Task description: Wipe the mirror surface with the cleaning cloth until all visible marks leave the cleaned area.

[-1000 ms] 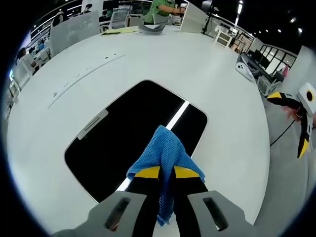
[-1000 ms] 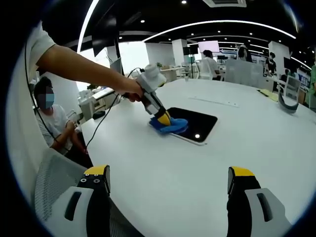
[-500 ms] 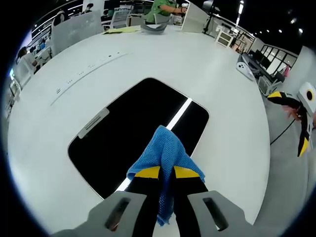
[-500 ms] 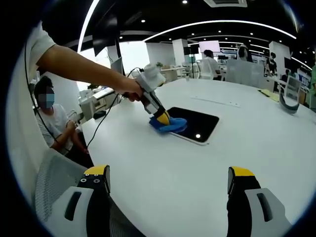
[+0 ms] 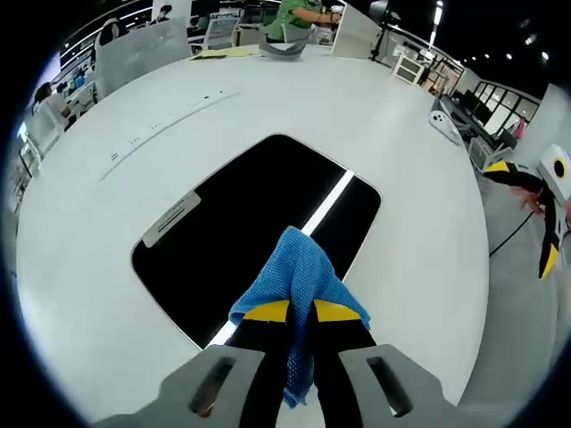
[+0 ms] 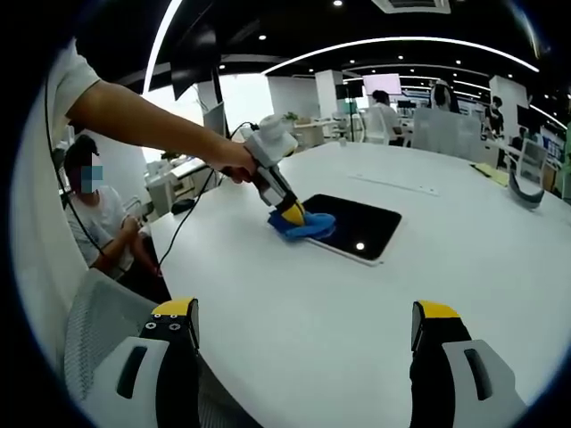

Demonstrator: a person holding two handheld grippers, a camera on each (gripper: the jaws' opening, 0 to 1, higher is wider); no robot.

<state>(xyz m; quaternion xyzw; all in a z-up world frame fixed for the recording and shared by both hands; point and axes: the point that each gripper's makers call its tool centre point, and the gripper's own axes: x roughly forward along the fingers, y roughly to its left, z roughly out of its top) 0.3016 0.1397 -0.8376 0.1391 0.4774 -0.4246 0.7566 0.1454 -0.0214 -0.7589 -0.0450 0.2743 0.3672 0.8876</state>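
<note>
Over the last second the mirror (image 5: 259, 227) had slid a little up and to the right in the left gripper view while the cloth (image 5: 299, 272) kept its place between the jaws, which suggested the left gripper (image 5: 301, 312) had drawn back toward the mirror's near edge in a wiping stroke; for the task, that meant the near strip of glass was getting its pass, with the far part probably yet to be covered. The left gripper was closed tight on the blue cleaning cloth, a fold of which hung down between its yellow-tipped jaws. The mirror lay flat on the white table (image 5: 375, 125), dark, with a bright ceiling light reflected as a stripe across it. In the right gripper view the cloth (image 6: 308, 226) rested on the mirror's (image 6: 357, 230) near-left corner, touching the glass. Whether any marks remained could not be told, as the surface read as plain black at this resolution. The right gripper (image 6: 303, 343) hung well apart from the mirror, jaws spread wide and holding nothing.
</note>
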